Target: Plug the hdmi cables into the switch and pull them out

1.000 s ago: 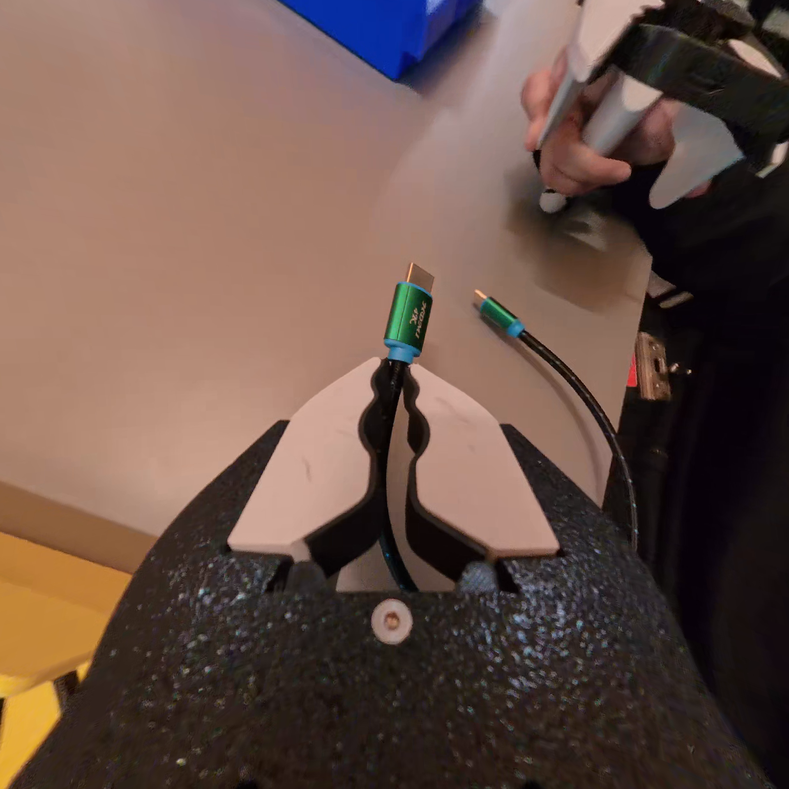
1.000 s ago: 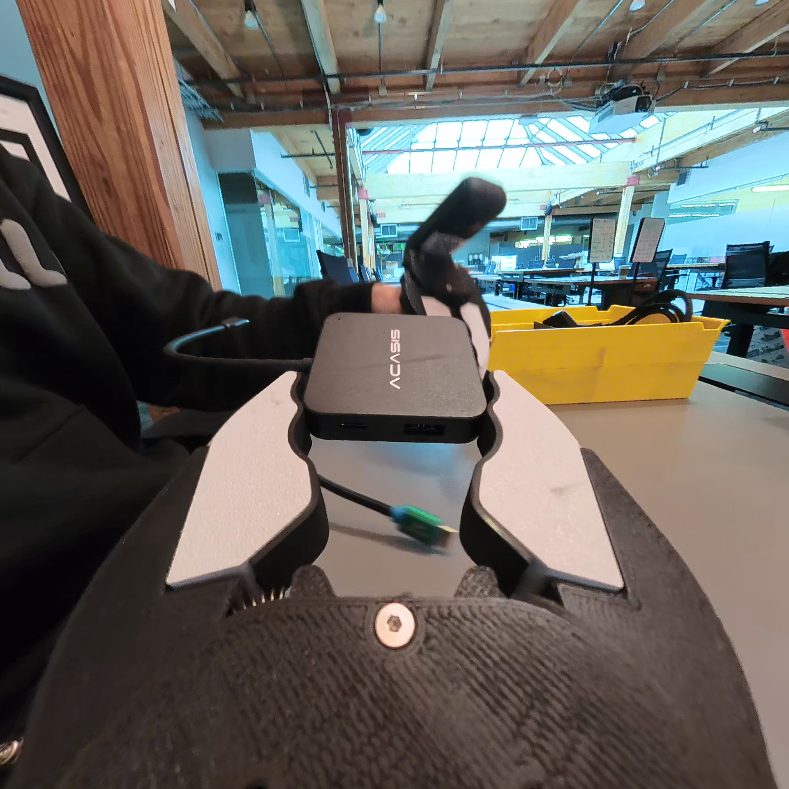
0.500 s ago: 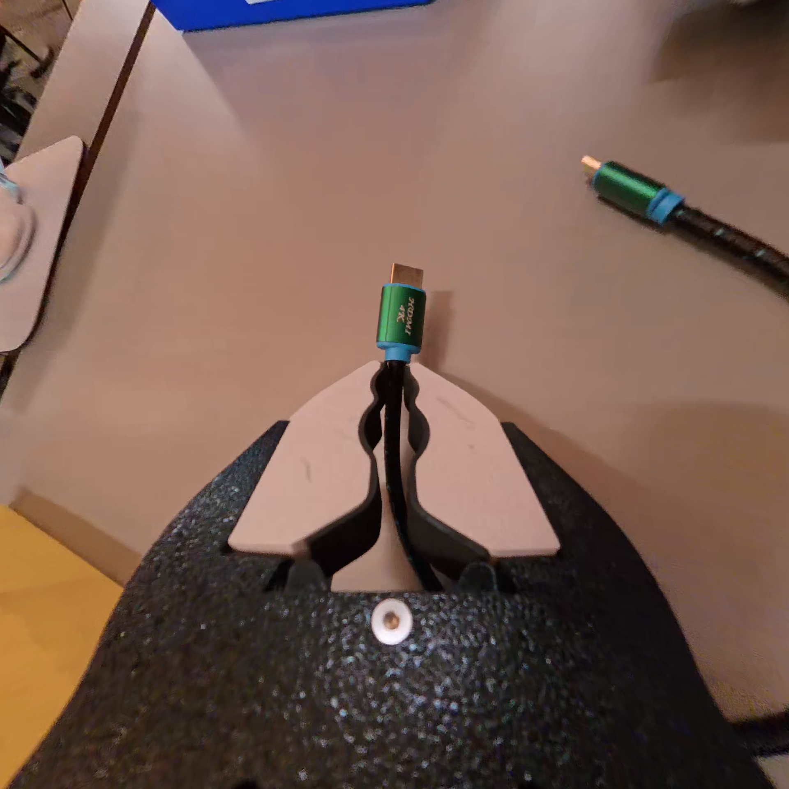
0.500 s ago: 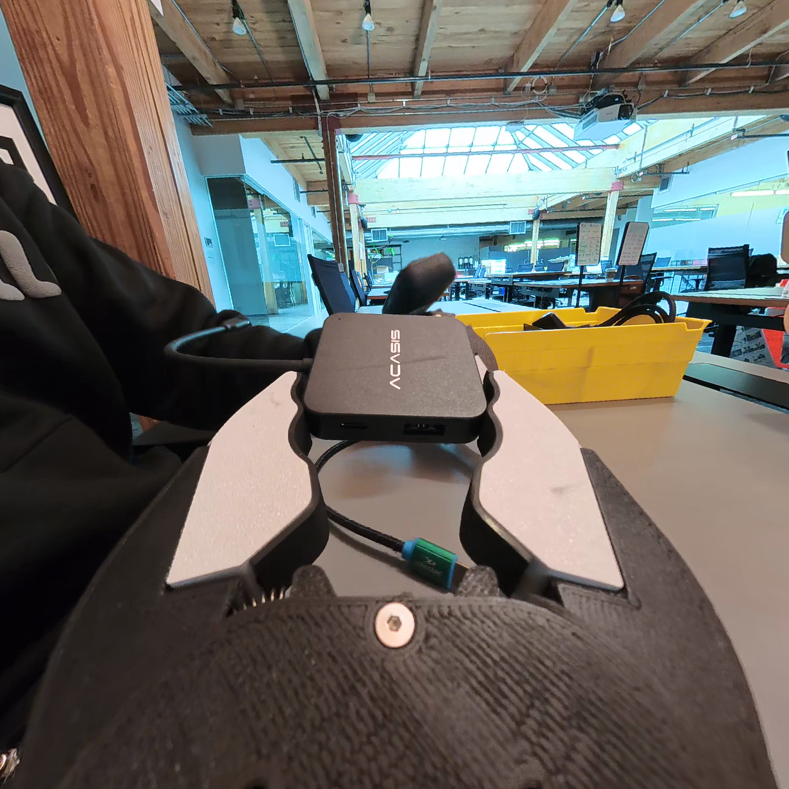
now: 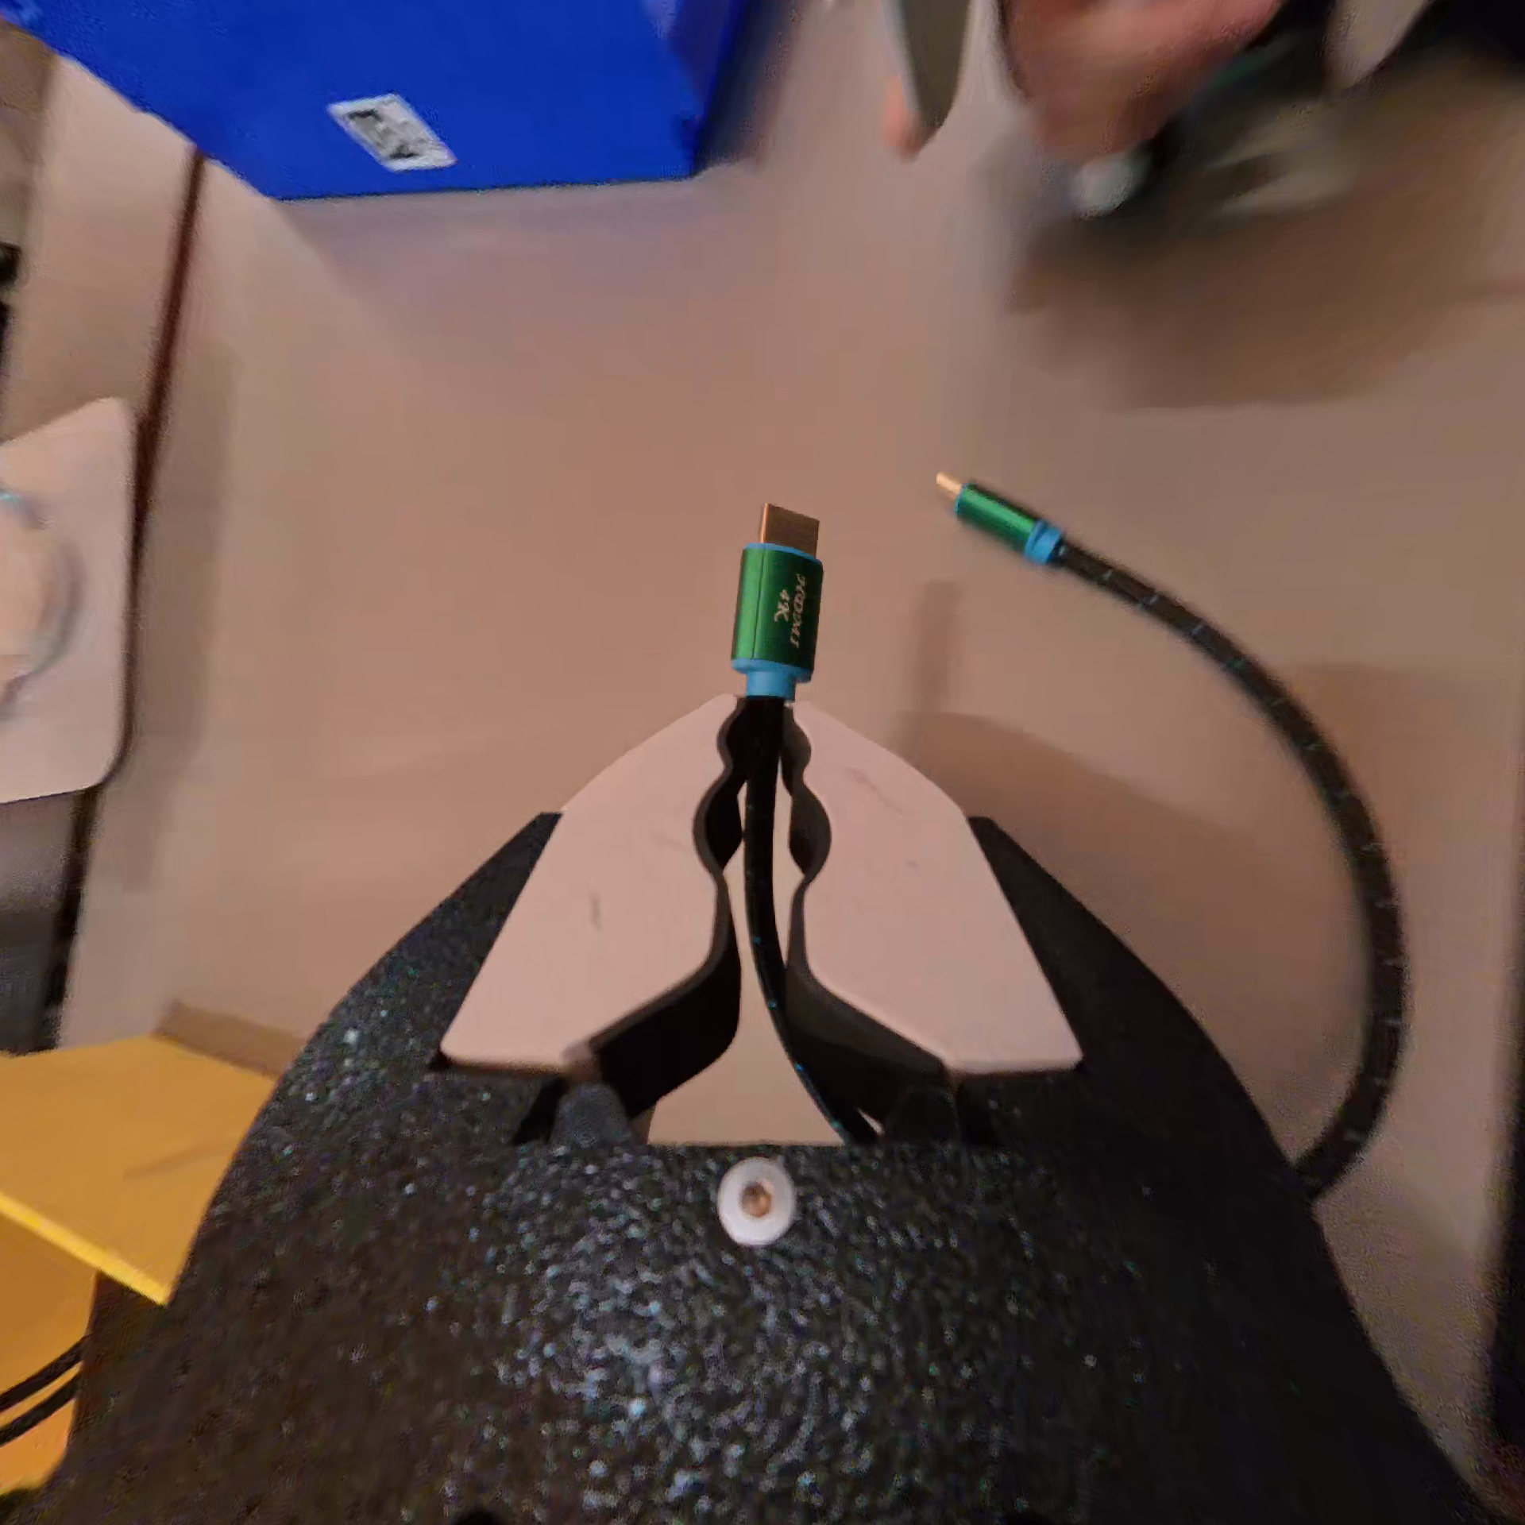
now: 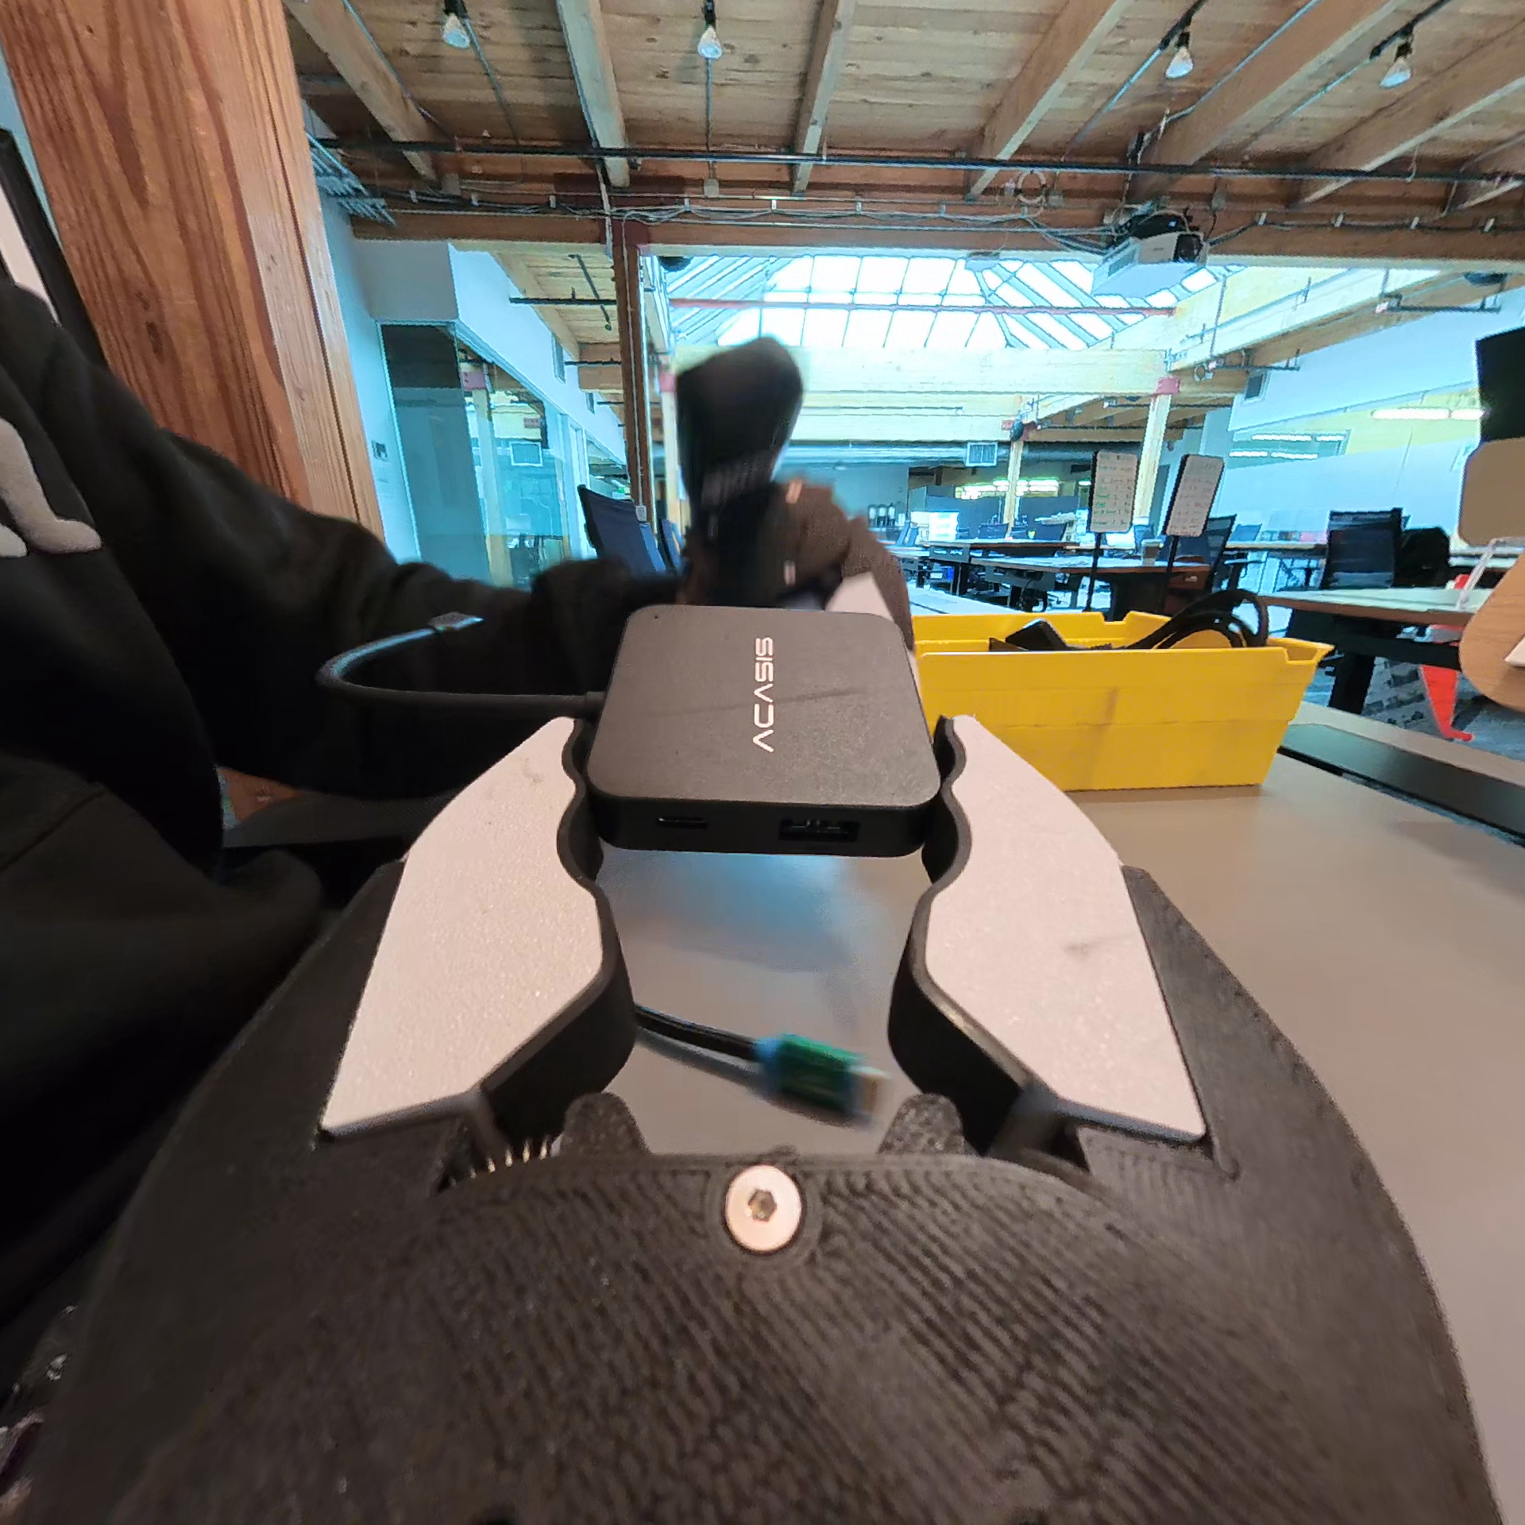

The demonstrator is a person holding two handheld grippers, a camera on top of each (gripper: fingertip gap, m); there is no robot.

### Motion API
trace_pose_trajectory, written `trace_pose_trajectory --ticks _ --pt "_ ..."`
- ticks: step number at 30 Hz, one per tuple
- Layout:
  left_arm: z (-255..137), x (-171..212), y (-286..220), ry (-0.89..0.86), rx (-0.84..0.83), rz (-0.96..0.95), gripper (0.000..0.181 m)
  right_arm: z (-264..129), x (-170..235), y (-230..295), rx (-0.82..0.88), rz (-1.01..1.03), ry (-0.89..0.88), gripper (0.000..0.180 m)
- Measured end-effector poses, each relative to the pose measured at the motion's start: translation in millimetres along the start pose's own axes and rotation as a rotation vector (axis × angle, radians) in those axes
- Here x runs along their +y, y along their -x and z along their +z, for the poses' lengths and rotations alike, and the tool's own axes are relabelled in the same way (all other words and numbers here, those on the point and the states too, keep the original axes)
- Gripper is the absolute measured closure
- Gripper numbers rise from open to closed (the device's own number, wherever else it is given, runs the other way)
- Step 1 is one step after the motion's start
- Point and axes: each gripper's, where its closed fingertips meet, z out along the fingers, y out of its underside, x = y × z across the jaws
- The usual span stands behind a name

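Observation:
My left gripper (image 5: 763, 710) is shut on a black braided HDMI cable just behind its green plug (image 5: 777, 611), which points forward above the table. The cable's other green plug (image 5: 1003, 524) lies on the table to the right. My right gripper (image 6: 763, 743) is shut on a flat black switch box (image 6: 759, 726) and holds it above the table, its port side facing the camera. A green plug (image 6: 813, 1073) lies blurred on the table under it. The right gripper and the hand holding it (image 5: 1097, 74) show blurred at the top right of the left wrist view.
A blue box (image 5: 413, 91) stands at the far edge of the table. A yellow bin (image 6: 1106, 701) with black cables sits behind the switch, and its corner (image 5: 99, 1155) shows at the lower left. The person's black sleeve (image 6: 247, 619) fills the left of the right wrist view.
My left gripper has swung with its plug, so the loose plug now lies nearer and the right gripper shows at top right. The other gripper in the right wrist view has risen.

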Motion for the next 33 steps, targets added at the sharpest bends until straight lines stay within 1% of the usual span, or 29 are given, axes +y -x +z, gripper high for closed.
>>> trace_pose_trajectory --ticks 3,6,10,14,19,26,33 --pt "-29.4 -22.8 -9.3 0.022 0.187 -0.021 0.175 -3.7 0.9 -0.2 -0.003 -0.035 0.016 0.101" --pt "-47.6 -38.0 -14.6 0.069 0.332 -0.053 0.176 -4.8 3.4 0.4 -0.003 -0.067 0.034 0.101" --pt "-51.8 -52.7 -31.4 0.134 0.543 -0.205 0.175 -1.4 6.7 2.5 0.0 -0.117 0.056 0.101" --pt "-45.6 -55.8 -39.0 0.162 0.684 -0.298 0.174 1.7 10.9 4.7 0.0 -0.159 0.084 0.101" --pt "-45.2 -58.6 -40.7 0.167 0.721 -0.293 0.175 5.3 16.6 7.7 -0.015 -0.175 0.125 0.101" --pt "-42.8 -49.4 -40.8 0.276 0.689 -0.314 0.175 8.8 23.0 7.9 -0.01 -0.195 0.172 0.101" --pt "-43.1 -33.2 -42.6 0.426 0.628 -0.272 0.175 15.2 41.3 7.1 0.006 -0.255 0.325 0.101"
